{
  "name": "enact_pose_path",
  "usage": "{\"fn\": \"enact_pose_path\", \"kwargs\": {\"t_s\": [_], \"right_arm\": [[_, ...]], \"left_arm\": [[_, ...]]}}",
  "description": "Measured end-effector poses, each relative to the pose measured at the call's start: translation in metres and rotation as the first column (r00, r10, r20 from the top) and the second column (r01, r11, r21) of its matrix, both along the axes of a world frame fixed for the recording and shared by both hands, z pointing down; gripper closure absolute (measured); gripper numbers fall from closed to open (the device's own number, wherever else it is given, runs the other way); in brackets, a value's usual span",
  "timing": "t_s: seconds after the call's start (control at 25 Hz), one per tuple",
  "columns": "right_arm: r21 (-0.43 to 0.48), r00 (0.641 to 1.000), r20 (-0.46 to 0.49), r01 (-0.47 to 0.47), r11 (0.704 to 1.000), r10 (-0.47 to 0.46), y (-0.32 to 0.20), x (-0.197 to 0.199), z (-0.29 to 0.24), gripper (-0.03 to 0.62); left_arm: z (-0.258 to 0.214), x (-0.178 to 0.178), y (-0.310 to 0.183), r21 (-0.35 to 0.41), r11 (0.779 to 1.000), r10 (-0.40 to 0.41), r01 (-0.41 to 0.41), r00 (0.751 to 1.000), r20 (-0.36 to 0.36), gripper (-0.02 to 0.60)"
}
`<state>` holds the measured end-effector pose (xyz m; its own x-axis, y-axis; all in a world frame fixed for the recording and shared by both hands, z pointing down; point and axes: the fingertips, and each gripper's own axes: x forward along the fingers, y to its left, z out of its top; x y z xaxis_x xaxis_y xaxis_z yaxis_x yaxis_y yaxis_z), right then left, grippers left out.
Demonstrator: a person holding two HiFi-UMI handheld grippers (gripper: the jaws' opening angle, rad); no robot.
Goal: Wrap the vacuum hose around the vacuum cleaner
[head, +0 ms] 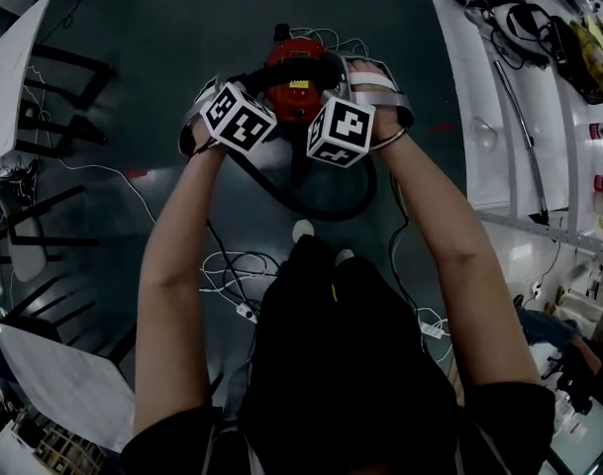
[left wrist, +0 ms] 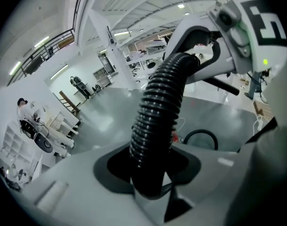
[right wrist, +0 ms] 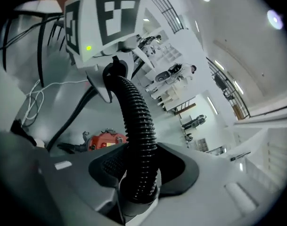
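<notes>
The red vacuum cleaner (head: 294, 71) stands on the dark floor ahead of me; it also shows small in the right gripper view (right wrist: 104, 140). Its black ribbed hose (head: 326, 208) loops from the body toward me and back up. My left gripper (head: 244, 99) and right gripper (head: 352, 107) hang side by side just above the vacuum. A short stretch of hose (left wrist: 157, 117) runs between the left gripper (left wrist: 150, 173) and the right gripper (left wrist: 218, 36). Each one is shut on it. In the right gripper view the hose (right wrist: 139, 126) sits in the pads of the right gripper (right wrist: 141, 175).
White cables (head: 232, 265) and a power strip (head: 247, 313) lie on the floor near my feet (head: 303, 231). Black chair frames (head: 44, 117) stand at the left. A white bench (head: 499, 97) with tools runs along the right. White boards (head: 63, 384) lie at the lower left.
</notes>
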<state>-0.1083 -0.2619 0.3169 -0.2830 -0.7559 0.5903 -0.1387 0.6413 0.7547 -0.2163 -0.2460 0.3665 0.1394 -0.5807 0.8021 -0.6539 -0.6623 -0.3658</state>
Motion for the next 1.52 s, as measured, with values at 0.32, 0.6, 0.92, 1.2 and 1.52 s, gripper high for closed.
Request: {"fn": "enact_pose_path", "kwargs": {"t_s": [0.32,0.6,0.92,1.2,1.52], "right_arm": [[-0.287,0.935,0.268,-0.152,0.946,0.232,-0.012,0.009,0.003,0.421],[-0.379,0.874,0.349,-0.198,0.904,0.338,-0.023,0.02,-0.003,0.421],[-0.516,0.697,0.46,-0.295,0.804,0.55,-0.057,0.063,-0.007,0.419],[-0.553,0.609,0.512,-0.307,0.775,0.606,-0.09,0.098,-0.001,0.418],[-0.675,0.425,0.525,-0.32,0.665,0.737,-0.124,0.148,0.022,0.416]], "left_arm": [[-0.031,0.009,-0.016,0.103,0.994,0.053,-0.048,0.997,-0.048,0.422],[-0.06,0.001,-0.033,0.278,0.96,-0.016,0.037,0.997,-0.08,0.319],[-0.041,-0.029,-0.048,0.246,0.951,-0.159,0.185,0.98,-0.122,0.29],[0.012,-0.015,-0.057,0.123,0.965,-0.219,0.232,0.969,-0.11,0.29],[0.035,0.031,-0.069,0.082,0.972,-0.207,0.22,0.967,-0.146,0.295]]}}
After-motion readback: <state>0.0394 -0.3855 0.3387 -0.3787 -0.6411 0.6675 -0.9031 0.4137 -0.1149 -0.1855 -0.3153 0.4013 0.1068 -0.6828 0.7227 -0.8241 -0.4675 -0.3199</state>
